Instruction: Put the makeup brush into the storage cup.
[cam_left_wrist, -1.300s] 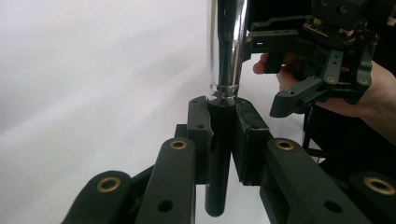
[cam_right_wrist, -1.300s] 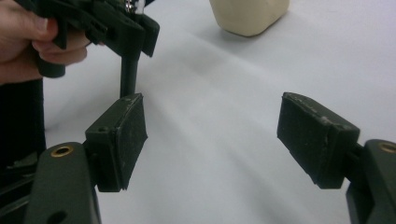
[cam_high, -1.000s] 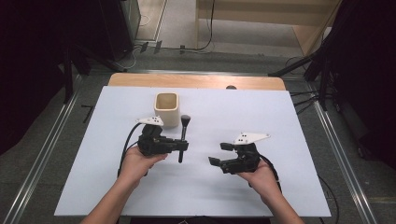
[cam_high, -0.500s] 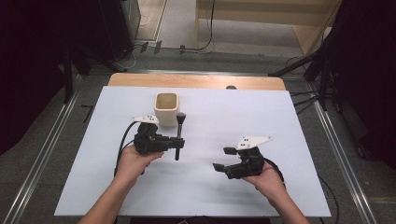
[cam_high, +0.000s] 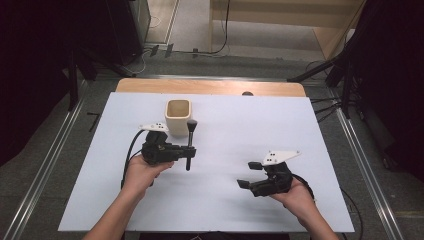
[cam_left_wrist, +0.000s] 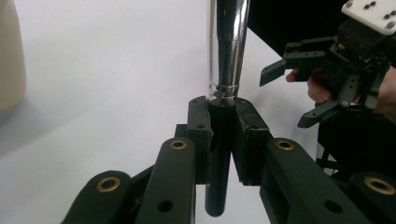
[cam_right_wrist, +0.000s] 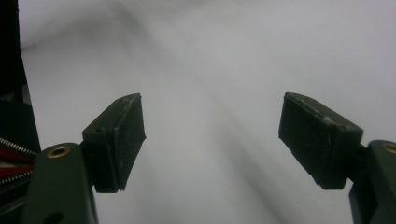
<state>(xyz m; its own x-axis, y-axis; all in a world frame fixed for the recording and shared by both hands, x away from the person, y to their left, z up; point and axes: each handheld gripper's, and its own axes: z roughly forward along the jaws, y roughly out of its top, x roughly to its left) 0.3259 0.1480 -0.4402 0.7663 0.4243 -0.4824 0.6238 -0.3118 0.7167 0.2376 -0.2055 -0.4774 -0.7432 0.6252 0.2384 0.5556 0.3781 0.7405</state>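
Observation:
My left gripper (cam_high: 188, 154) is shut on a make-up brush (cam_high: 189, 142) with a black handle, chrome ferrule and dark bristle head. It holds the brush just above the white table top (cam_high: 300, 130), head pointing to the far side. In the left gripper view the jaws (cam_left_wrist: 223, 135) clamp the black handle below the chrome ferrule (cam_left_wrist: 227, 46). A cream cup (cam_high: 178, 116) stands just behind the brush head, also at the left edge (cam_left_wrist: 9, 56). My right gripper (cam_high: 248, 175) is open and holds nothing, near the front right; its pads (cam_right_wrist: 119, 140) stand wide apart over bare table.
The white sheet covers a wooden table whose far edge (cam_high: 210, 86) shows as a bare strip. Metal rails (cam_high: 360, 165) run along both sides on the floor. The right gripper (cam_left_wrist: 282, 100) appears beyond the brush in the left gripper view.
The right gripper has drifted toward the near edge and slightly right, still open. The left gripper and brush have hardly shifted.

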